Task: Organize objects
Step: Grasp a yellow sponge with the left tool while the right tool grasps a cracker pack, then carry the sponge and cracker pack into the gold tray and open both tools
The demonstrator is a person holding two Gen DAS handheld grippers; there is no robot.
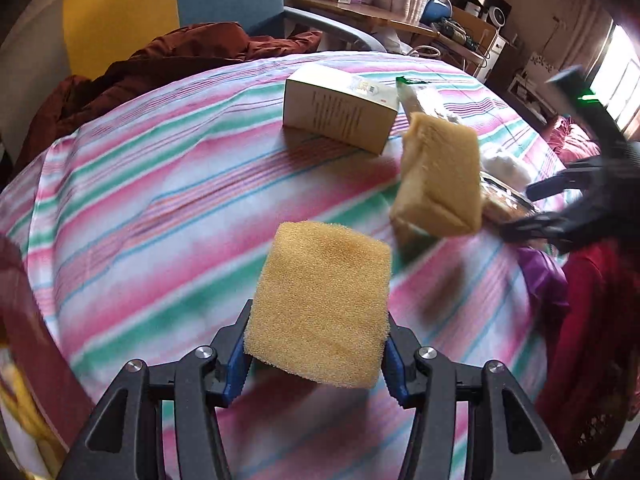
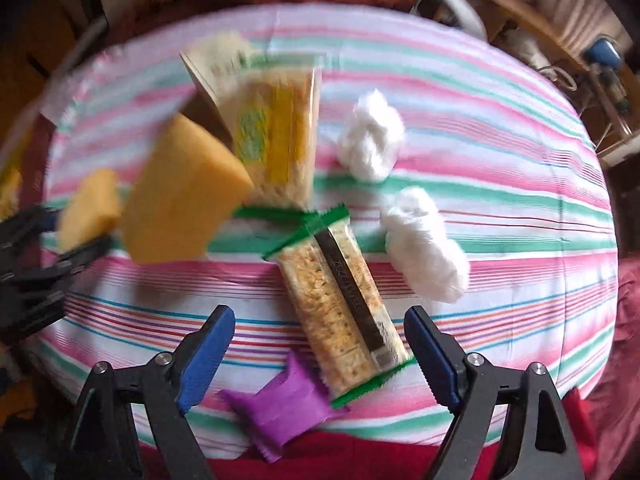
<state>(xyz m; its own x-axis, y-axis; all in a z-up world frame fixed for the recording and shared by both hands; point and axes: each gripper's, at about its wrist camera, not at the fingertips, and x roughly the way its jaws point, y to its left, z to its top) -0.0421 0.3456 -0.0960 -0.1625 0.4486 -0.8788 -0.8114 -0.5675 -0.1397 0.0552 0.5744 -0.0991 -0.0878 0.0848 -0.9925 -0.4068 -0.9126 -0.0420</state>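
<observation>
My left gripper (image 1: 316, 344) is shut on a small yellow sponge (image 1: 320, 308) and holds it above the striped tablecloth (image 1: 160, 200). It also shows at the left of the right wrist view (image 2: 90, 208). A larger yellow sponge (image 1: 440, 180) appears tilted and blurred beside a white box (image 1: 340, 108); it also shows in the right wrist view (image 2: 180, 196). My right gripper (image 2: 320, 344) is open and empty over a cracker packet (image 2: 340, 304) with green ends. The right gripper appears blurred at the right edge of the left wrist view (image 1: 560, 208).
A second cracker packet (image 2: 276, 136) leans by the box (image 2: 212, 68). Two cotton wads (image 2: 370, 136) (image 2: 424, 244) lie on the right. A purple wrapper (image 2: 284, 404) lies at the near table edge. Brown cloth (image 1: 160, 64) is heaped behind the table.
</observation>
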